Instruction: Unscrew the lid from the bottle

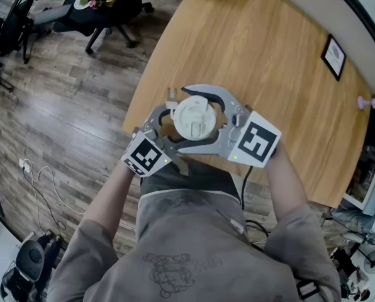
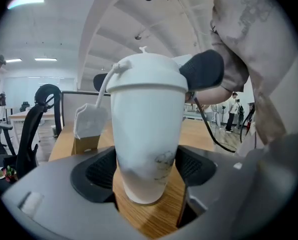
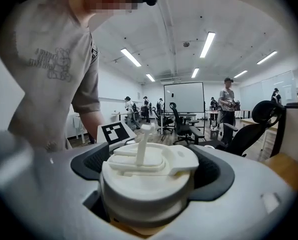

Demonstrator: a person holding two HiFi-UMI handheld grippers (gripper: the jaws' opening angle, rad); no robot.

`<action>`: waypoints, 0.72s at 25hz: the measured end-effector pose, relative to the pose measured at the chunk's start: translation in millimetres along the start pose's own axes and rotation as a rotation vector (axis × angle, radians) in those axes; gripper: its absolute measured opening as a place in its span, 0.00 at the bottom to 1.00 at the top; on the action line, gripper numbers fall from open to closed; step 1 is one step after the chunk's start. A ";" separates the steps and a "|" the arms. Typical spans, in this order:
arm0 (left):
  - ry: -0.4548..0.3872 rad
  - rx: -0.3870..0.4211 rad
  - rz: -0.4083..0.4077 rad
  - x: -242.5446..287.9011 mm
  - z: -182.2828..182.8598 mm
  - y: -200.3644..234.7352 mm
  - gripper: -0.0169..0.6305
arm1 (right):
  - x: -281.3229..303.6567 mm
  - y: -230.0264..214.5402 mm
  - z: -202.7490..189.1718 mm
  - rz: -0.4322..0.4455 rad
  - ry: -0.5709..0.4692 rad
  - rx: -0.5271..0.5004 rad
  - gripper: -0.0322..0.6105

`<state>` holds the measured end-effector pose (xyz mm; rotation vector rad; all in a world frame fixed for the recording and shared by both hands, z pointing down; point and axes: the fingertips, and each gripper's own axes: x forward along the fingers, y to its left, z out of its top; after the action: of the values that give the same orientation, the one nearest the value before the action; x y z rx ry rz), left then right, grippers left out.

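Your left gripper clamps the white bottle by the near edge of the desk; turn your right gripper, closed round the lid, level

Wooden table, small black-framed picture lying near far edge. Black office chair on plank floor (white cable trailing there). Standing people, projector screen in background.

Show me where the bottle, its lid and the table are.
bottle (image 2: 148, 134): left gripper view, middle of its white body.
lid (image 3: 151, 194): right gripper view, front of its side wall.
table (image 1: 269, 61): head view, bare wooden top.
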<state>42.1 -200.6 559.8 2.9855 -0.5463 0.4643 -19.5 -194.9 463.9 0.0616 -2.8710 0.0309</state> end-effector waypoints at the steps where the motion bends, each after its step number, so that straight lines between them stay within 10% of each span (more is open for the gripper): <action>1: 0.001 0.004 -0.003 -0.2 -0.1 -0.9 0.59 | -0.4 1.3 -0.1 -0.007 -0.002 -0.012 0.84; 18: 0.099 -0.067 0.020 -5.4 -12.6 -2.5 0.69 | -19.8 -5.0 34.0 -0.161 -0.063 0.014 0.84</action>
<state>34.6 -194.9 570.1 2.8777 -0.5721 0.5799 -9.2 -199.9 425.9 0.3014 -2.9185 0.0173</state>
